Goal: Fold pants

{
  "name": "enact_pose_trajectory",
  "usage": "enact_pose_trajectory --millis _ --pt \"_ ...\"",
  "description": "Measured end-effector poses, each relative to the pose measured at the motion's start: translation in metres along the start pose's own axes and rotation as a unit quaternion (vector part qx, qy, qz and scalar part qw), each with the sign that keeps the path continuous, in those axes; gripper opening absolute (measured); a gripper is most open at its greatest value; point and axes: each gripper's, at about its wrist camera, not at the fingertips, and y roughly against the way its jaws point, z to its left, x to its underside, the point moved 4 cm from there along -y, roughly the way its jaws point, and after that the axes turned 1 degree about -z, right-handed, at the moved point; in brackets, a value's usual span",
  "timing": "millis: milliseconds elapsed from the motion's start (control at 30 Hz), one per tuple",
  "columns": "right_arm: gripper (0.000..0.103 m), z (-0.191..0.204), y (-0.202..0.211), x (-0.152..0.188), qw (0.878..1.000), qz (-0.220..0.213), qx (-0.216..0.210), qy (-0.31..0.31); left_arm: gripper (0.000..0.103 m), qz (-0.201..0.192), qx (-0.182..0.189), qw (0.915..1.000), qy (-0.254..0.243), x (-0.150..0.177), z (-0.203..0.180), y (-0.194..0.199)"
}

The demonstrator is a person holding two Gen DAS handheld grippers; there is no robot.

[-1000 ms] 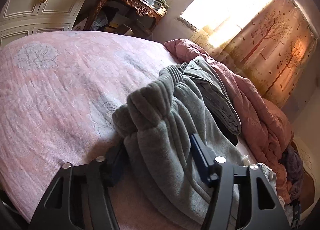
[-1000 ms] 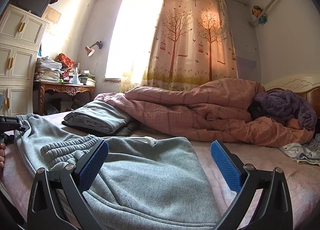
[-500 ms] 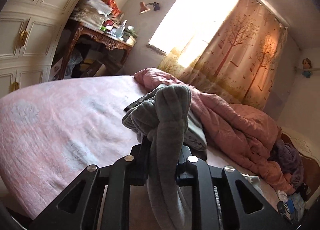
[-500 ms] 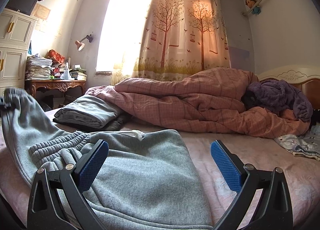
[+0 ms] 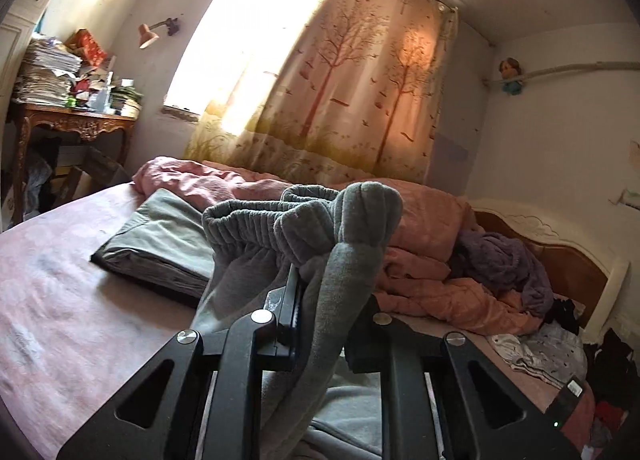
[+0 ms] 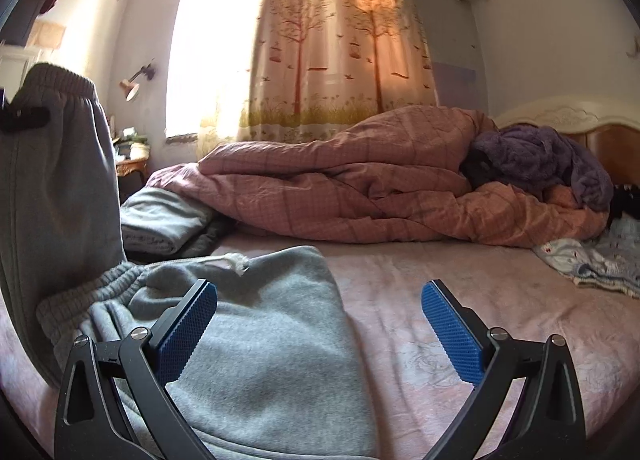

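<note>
Grey sweatpants [image 6: 260, 340] lie on the pink bed sheet [image 6: 460, 300], a white drawstring showing at their waist. My left gripper [image 5: 332, 300] has a bunched fold of the sweatpants [image 5: 360, 211] between its jaws, which are closing on it. It holds that fold up off the bed. In the right wrist view this lifted part [image 6: 52, 179] hangs at the far left, ribbed waistband on top. My right gripper [image 6: 320, 300] stands open low over the bed. Its left pad is over the flat part of the pants, and nothing is between the fingers.
A folded grey garment [image 5: 160, 244] lies on the bed behind the pants. A rumpled pink quilt [image 6: 380, 179] and a purple blanket [image 6: 540, 155] fill the far side by the headboard. Patterned clothes [image 6: 592, 260] lie at the right. A cluttered wooden desk [image 5: 76, 123] stands by the window.
The left gripper closed on the pants' bunched edge, then rose and swung towards the window with it. The right gripper drifted slightly and stayed open.
</note>
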Motion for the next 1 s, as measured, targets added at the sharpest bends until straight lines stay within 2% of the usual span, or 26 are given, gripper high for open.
enact_pose_trajectory --millis 167,267,367,433,500,533,700,733,767,833,933,1000 --pt "0.103 -0.039 0.003 -0.008 0.997 0.0 0.047 -0.054 0.015 0.052 0.027 0.9952 -0.078 0.054 -0.051 -0.034" --pt "0.103 -0.056 0.004 -0.013 0.996 -0.004 0.058 -0.072 0.015 0.092 0.019 0.9876 -0.126 0.099 -0.065 -0.055" --pt "0.103 -0.064 0.008 -0.017 0.995 -0.011 0.051 -0.086 0.015 0.127 0.007 0.9782 -0.164 0.142 -0.069 -0.069" --pt "0.103 -0.066 0.008 -0.019 0.995 -0.013 0.044 -0.09 0.015 0.124 -0.009 0.9702 -0.208 0.161 -0.074 -0.07" --pt "0.103 -0.066 0.008 -0.02 0.995 -0.015 0.04 -0.092 0.017 0.103 -0.019 0.9602 -0.259 0.17 -0.083 -0.062" --pt "0.103 -0.066 0.007 -0.02 0.995 -0.014 0.041 -0.092 0.02 0.101 -0.021 0.9574 -0.27 0.172 -0.085 -0.058" --pt "0.103 -0.065 0.002 -0.017 0.995 -0.001 0.032 -0.097 0.03 0.103 -0.008 0.9644 -0.243 0.161 -0.073 -0.037" --pt "0.103 -0.064 0.001 -0.015 0.995 0.001 0.025 -0.099 0.04 0.101 -0.004 0.9661 -0.238 0.16 -0.071 -0.03" --pt "0.103 -0.063 0.0 -0.015 0.995 0.003 0.017 -0.099 0.061 0.098 0.007 0.9677 -0.232 0.158 -0.071 -0.023" --pt "0.103 -0.059 -0.002 -0.014 0.995 0.007 -0.005 -0.099 0.076 0.082 0.023 0.9716 -0.221 0.154 -0.069 -0.003" --pt "0.103 -0.051 -0.002 -0.014 0.994 0.007 -0.037 -0.098 0.076 0.065 0.012 0.9747 -0.213 0.147 -0.063 0.02" --pt "0.103 -0.042 0.0 -0.015 0.994 0.004 -0.064 -0.093 0.076 0.047 -0.011 0.9766 -0.209 0.137 -0.052 0.03"
